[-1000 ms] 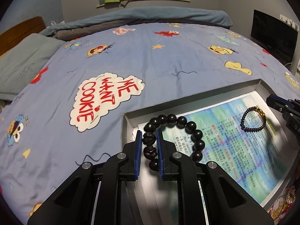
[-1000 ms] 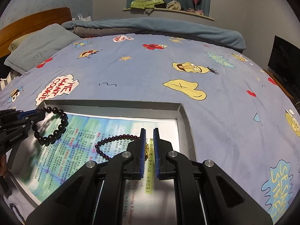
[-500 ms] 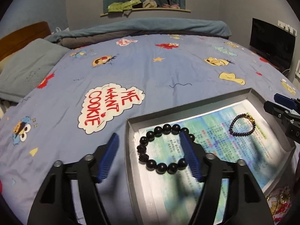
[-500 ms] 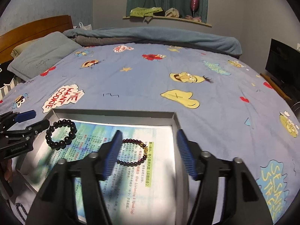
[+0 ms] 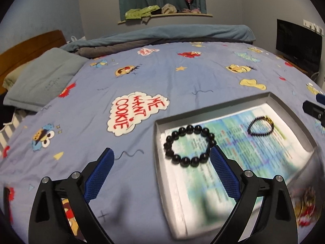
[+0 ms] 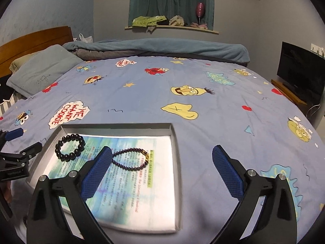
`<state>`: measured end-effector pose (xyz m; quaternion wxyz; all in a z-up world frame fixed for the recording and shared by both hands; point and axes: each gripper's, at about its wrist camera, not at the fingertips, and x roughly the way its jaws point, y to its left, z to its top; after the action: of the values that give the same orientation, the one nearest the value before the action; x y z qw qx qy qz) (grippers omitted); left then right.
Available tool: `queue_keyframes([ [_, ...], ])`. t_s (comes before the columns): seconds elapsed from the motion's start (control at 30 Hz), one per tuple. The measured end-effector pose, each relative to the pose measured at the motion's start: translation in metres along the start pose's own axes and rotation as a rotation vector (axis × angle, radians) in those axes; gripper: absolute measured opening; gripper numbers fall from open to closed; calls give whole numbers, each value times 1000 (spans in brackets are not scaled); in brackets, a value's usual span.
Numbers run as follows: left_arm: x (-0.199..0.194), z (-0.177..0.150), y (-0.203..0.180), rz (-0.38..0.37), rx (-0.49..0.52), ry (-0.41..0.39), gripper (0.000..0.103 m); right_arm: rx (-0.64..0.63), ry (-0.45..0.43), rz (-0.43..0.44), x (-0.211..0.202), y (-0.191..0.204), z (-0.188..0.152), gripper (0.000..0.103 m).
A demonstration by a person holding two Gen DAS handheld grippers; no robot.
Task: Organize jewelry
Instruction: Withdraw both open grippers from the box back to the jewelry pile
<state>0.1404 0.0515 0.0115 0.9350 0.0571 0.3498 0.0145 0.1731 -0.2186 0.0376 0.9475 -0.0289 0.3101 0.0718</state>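
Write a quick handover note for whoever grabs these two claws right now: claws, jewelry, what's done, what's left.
Left claw: open, empty, over the tray's left edge.
Right claw: open, empty, over the tray's right edge.
Black bead bracelet: lying flat in the grey tray, left end, on the printed sheet.
Thin purple bracelet with gold charm: lying in the same tray, to the right of the black one, not touching it.
Done: both bracelets lie in the tray.
Left: more jewelry seems to lie outside the tray's near corner, too blurred to identify.

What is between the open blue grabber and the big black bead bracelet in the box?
Nothing visible. The chunky black bead bracelet lies in the shallow grey box on printed paper, and the left gripper, jaws wide open, is just in front of it. Only the low box wall sits near its left finger.
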Motion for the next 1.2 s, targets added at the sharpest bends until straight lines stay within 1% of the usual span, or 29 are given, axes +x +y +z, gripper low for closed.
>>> queue_keyframes([
  [0.13,-14,-11,5,1,1,4,95,9,0,-6,-14,-4,-6,97],
  [0.23,-25,-18,8,-17,-8,4,95,12,-7,3,-28,-4,-13,97],
  [0.4,-46,-29,10,-5,4,-16,95,-15,4,-7,-46,-4,-39,97],
  [0.47,-52,-35,13,-17,-12,-15,95,-5,14,-12,-50,-8,-47,97],
  [0.53,-58,-42,15,-34,-25,-12,95,6,15,2,-56,-8,-55,97],
  [0.8,-76,-72,14,-68,-17,15,95,-3,-16,48,-86,-2,-80,97],
  [0.93,-81,-84,7,-63,9,29,95,6,-10,64,-93,-2,-88,97],
  [1.07,-86,-96,2,-82,15,45,95,4,-7,68,-100,-4,-95,97],
  [1.2,-89,-109,-6,-98,33,67,95,7,14,79,-103,-7,-104,97],
])
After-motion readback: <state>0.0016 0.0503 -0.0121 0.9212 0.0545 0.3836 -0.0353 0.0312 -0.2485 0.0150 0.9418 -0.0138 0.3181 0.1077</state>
